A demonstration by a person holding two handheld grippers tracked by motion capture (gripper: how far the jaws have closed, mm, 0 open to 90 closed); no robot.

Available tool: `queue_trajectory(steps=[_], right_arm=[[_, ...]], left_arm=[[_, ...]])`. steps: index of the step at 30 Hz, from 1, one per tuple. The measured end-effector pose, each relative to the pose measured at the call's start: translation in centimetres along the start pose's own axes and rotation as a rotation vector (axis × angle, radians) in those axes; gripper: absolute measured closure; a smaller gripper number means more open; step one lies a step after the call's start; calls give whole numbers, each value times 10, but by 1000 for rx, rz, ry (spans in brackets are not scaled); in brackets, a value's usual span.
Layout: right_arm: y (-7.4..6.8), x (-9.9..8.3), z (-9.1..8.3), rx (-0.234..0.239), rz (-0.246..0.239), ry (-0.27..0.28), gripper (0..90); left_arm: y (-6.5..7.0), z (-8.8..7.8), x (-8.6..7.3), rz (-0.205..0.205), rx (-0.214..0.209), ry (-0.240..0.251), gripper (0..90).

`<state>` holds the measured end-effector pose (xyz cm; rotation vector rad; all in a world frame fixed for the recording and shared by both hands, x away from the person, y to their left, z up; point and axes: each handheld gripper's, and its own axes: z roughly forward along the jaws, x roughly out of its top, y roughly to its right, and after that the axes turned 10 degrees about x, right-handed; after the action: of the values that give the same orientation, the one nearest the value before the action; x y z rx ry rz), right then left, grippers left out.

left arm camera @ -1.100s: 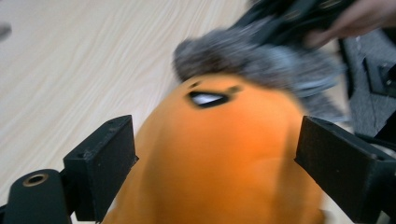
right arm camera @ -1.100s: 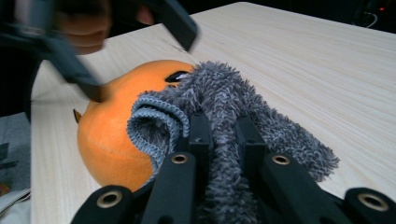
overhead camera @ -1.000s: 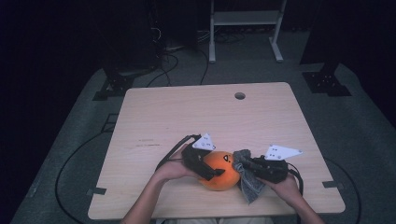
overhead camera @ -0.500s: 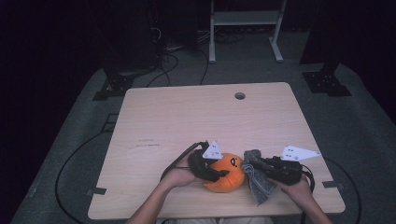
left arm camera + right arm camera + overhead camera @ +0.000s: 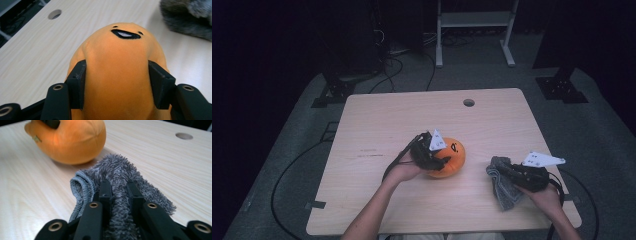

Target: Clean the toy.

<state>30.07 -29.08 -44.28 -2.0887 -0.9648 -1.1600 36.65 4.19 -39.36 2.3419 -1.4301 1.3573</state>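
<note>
Gripping the orange plush (image 5: 451,159), the left gripper (image 5: 438,161) is now holding it clamped between its fingers (image 5: 78,82), which have just been closing onto it from wide apart. The right gripper (image 5: 506,175) is pinching the grey cloth (image 5: 503,187) and has drawn away sideways, so cloth and plush, which were touching a second ago, are now lying well apart on the surface (image 5: 377,130). That suggests the wiping pass is ending or pausing while the plush is being repositioned. The left gripper view is showing the plush's stitched face (image 5: 125,34) beyond the fingertips and both pads sinking into its sides; the right gripper view is showing a fold of cloth (image 5: 120,192) squeezed between near-together fingers (image 5: 105,192), the plush (image 5: 70,140) ahead.
</note>
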Motion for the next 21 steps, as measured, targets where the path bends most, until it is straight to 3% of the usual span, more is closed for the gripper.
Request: queue_trajectory(steps=[7, 11, 12, 13, 16, 17, 19, 21], right_arm=[[14, 0, 14, -31, 47, -22, 678], [15, 1, 19, -41, 28, -39, 732], [15, 5, 22, -92, -3, -69, 772], [15, 5, 22, -92, -3, -69, 772], [21, 17, 10, -109, 19, -35, 778], [22, 20, 5, -135, 0, -35, 778], [24, 22, 0, -143, -3, -25, 778], [27, 26, -10, -193, -9, -33, 767]], left_arm=[[-14, 19, -1, -33, 25, -21, 385], [-17, 19, 2, 0, 68, -32, 385], [-19, 17, 2, -2, 57, -41, 384], [-19, 17, 2, -2, 57, -41, 382], [-20, 15, 0, -3, 45, -43, 380], [-20, 15, -1, -2, 43, -48, 378], [-20, 15, -2, -2, 42, -51, 376], [-21, 14, -3, -12, 38, -46, 368]])
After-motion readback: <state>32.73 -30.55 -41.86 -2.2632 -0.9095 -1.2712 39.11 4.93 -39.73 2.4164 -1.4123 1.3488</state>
